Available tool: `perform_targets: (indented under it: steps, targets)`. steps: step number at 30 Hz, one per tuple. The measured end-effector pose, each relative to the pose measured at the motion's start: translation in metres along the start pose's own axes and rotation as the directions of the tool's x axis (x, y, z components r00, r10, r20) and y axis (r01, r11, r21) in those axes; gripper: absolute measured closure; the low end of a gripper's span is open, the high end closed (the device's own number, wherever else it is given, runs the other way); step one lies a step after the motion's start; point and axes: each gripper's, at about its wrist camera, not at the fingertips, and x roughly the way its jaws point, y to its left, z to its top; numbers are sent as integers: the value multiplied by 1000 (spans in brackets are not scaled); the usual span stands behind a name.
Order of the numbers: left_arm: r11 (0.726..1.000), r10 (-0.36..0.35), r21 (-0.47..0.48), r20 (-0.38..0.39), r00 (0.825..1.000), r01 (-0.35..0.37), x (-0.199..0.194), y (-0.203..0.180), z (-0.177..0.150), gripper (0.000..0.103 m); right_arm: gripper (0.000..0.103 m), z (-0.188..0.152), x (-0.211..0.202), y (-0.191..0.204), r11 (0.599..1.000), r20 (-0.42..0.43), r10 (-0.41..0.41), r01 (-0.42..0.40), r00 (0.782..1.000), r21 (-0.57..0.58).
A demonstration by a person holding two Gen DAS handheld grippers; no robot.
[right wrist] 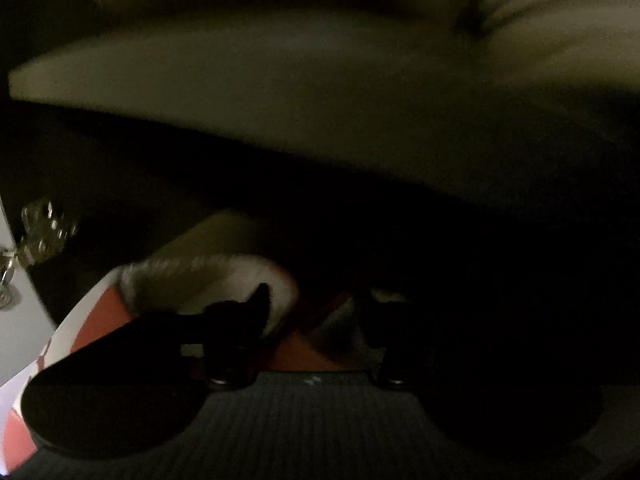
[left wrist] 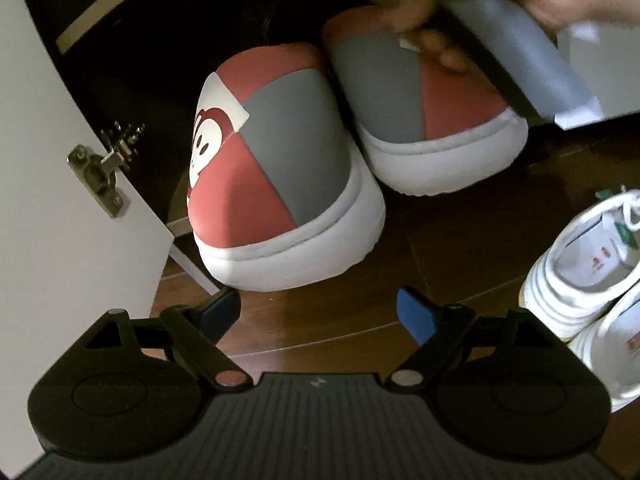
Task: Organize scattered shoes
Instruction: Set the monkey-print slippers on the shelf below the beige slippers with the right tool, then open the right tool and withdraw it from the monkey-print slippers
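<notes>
1. Left gripper [left wrist: 320, 312]: fingers spread wide, nothing between them, just behind the near red-and-grey slipper [left wrist: 280, 184].
2. Both slippers stand side by side at the cabinet [left wrist: 60, 160] mouth.
3. Right gripper [right wrist: 316, 304]: seemingly apart in the dark, over a slipper.

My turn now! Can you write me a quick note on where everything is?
Left gripper: open, empty, just behind the red and grey slipper with the cartoon face.
Right gripper: jaws apart over the second red and grey slipper; its view is dark, no grip visible.
Both slippers sit heel-out, side by side at the open cabinet beside the white door.
Done: slipper pair lined up.
Left: the white lace-up sneakers on the wooden floor at right.
</notes>
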Motion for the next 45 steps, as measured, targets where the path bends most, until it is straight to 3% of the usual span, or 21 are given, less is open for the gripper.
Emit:
perform_targets:
  steps: [1, 3, 4, 5, 7, 8, 10, 12, 14, 15, 19, 22, 28, 29, 33, 34, 36, 38, 40, 45]
  targets:
    - [1000, 2, 2, 2, 1000, -2, 0, 0, 2, 17, 9, -8, -13, 3, 999, 62, 8, -5, 998, -51]
    - [1000, 1, -1, 2, 1000, -1, 2, 2, 7, 17, 11, -23, -35, 8, 991, 154, 25, -4, 988, -136]
    - [1000, -4, -4, 3, 1000, 4, 3, 3, 9, 17, 20, -29, -47, 7, 989, 167, 45, -20, 985, -146]
    - [1000, -1, 4, 5, 1000, 1, 5, 3, 10, 17, 47, -38, -65, 5, 988, 171, 82, -56, 982, -147]
    - [1000, 12, 27, 12, 1000, -12, 6, 3, 10, 17, 81, -46, -85, -1, 986, 146, 127, -109, 981, -123]
    - [999, 22, 44, 18, 1000, -23, 6, 3, 9, 17, 86, -52, -104, -10, 982, 82, 177, -170, 981, -82]
    - [997, 27, 66, 23, 999, -28, 5, 4, 10, 17, 86, -61, -132, -22, 958, -63, 284, -285, 957, -4]
    - [995, 31, 90, 22, 999, -32, 4, 5, 13, 17, 86, -69, -147, -27, 927, -182, 375, -368, 909, 74]
    - [994, 42, 104, 12, 999, -43, 7, 4, 17, 17, 86, -76, -137, -23, 906, -263, 422, -399, 868, 139]
    - [993, 47, 109, 9, 999, -48, 9, 4, 19, 16, 86, -80, -142, -25, 906, -278, 422, -394, 863, 153]
    - [989, 69, 130, 11, 998, -70, 19, 7, 31, 17, 98, -73, -140, -40, 918, -273, 391, -350, 879, 187]
    - [989, 74, 127, 15, 997, -75, 30, 11, 44, 17, 98, -70, -126, -42, 930, -245, 353, -312, 903, 192]
    - [981, 91, 172, 26, 996, -94, 56, 11, 73, 17, 98, -54, -72, -52, 946, -241, 290, -239, 926, 220]
    - [979, 89, 182, 32, 996, -93, 60, 10, 77, 10, 98, -54, -69, -54, 947, -240, 287, -237, 927, 217]
    - [984, 92, 148, 50, 994, -99, 55, 11, 79, 13, 93, -53, -53, -57, 948, -229, 296, -255, 927, 191]
    - [985, 93, 137, 58, 994, -100, 47, 10, 74, 13, 86, -54, -55, -59, 945, -227, 309, -273, 923, 177]
    - [988, 94, 115, 75, 993, -103, 31, 9, 66, 13, 76, -58, -71, -70, 928, -218, 370, -349, 903, 130]
    - [991, 103, 74, 68, 992, -107, 3, 2, 42, 13, 57, -70, -98, -89, 904, -207, 427, -422, 880, 68]
    - [996, 89, 19, 40, 995, -90, -29, -11, 11, 13, 55, -82, -113, -99, 882, -217, 462, -472, 860, 7]
    - [986, -40, -168, -105, 994, 22, -89, -67, -63, 13, 40, -140, -168, -136, 767, -423, 506, -616, 752, -178]
